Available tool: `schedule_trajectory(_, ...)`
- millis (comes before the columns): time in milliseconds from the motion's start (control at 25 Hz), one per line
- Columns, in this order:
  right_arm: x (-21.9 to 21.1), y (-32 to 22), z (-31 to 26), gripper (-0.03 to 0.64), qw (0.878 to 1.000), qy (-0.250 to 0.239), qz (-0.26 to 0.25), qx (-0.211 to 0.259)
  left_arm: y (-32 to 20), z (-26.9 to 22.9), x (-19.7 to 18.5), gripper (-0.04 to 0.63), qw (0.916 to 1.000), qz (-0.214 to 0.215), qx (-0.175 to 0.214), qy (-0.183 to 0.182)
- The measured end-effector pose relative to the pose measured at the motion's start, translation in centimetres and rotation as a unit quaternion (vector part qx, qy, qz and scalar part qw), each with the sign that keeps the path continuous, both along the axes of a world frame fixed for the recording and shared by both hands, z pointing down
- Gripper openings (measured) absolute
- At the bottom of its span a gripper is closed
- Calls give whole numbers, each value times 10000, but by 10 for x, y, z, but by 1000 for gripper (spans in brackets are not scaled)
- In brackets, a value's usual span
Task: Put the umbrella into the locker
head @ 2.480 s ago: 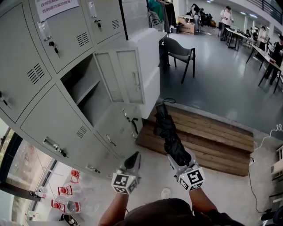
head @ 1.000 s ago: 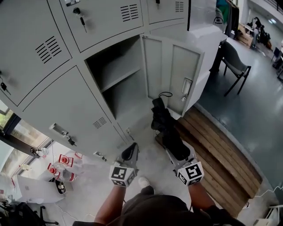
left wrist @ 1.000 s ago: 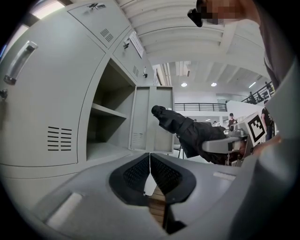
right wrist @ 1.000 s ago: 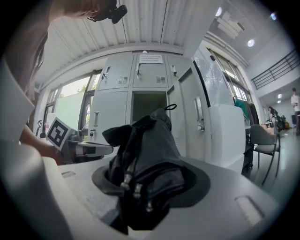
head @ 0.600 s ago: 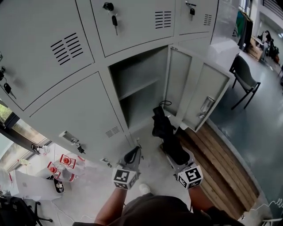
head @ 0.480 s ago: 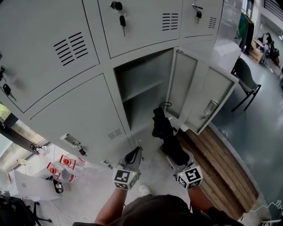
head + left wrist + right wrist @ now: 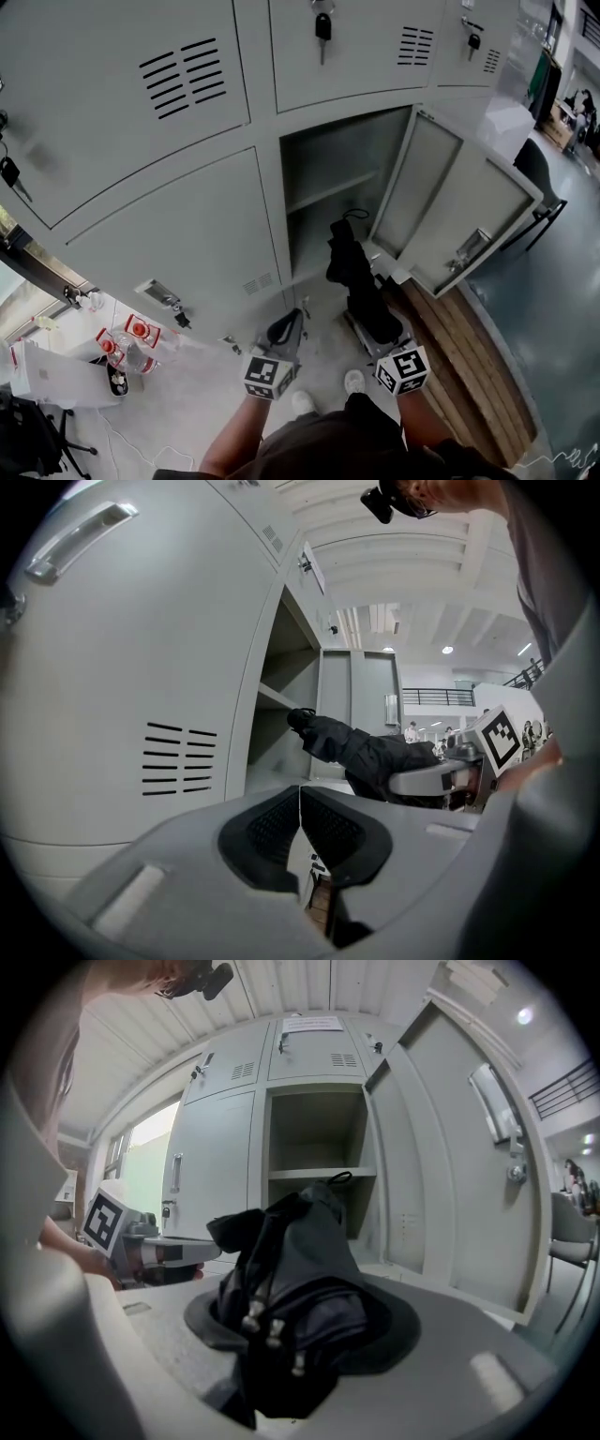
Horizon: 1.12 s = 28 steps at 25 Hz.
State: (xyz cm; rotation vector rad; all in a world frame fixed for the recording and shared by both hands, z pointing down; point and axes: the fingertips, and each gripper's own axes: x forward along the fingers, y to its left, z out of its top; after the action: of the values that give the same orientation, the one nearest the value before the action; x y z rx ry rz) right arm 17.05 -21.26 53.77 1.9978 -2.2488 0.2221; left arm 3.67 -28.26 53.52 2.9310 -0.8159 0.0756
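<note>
A folded black umbrella point(image 7: 356, 277) sticks out of my right gripper point(image 7: 373, 326), which is shut on its lower end. Its strap end points toward the open locker compartment point(image 7: 333, 183), just in front of the lower section under the shelf. In the right gripper view the umbrella point(image 7: 300, 1269) fills the jaws, with the open locker point(image 7: 314, 1138) straight ahead. My left gripper point(image 7: 286, 330) is shut and empty, beside the right one and in front of the closed lower door. In the left gripper view its pads point(image 7: 274, 822) meet, and the umbrella point(image 7: 366, 752) shows to the right.
The locker door point(image 7: 450, 216) stands swung open to the right. A wooden pallet point(image 7: 459, 366) lies on the floor at right, with a chair point(image 7: 544, 178) beyond it. Keys hang in the upper doors point(image 7: 322, 23). Red-capped bottles point(image 7: 122, 342) sit on the floor at left.
Both grippers have come nearer to the open locker, and the umbrella's tip now sits close before its lower opening. The grip on the umbrella is unchanged.
</note>
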Motion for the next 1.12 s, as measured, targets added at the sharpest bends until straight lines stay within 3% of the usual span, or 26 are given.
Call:
schedule_trajectory(360,13,-53,7,233,9988,31,-429,-234,-18,4,-4,5,9973,-726,-48,-141)
schedule_trajectory(520,19,-76,7,233,9974,32,-656,-284,-26,-1,-3,5,9940,-1083,56,-127)
schedule_trajectory(760,23,-115,6,233,9951,8,-932,-323,-30,2,-4,5,9881,-1520,-91,-208)
schedule_trajectory(1120,21,-173,5,233,9927,61,-1123,-443,-40,7,-9,5,9803,-1950,-193,-261)
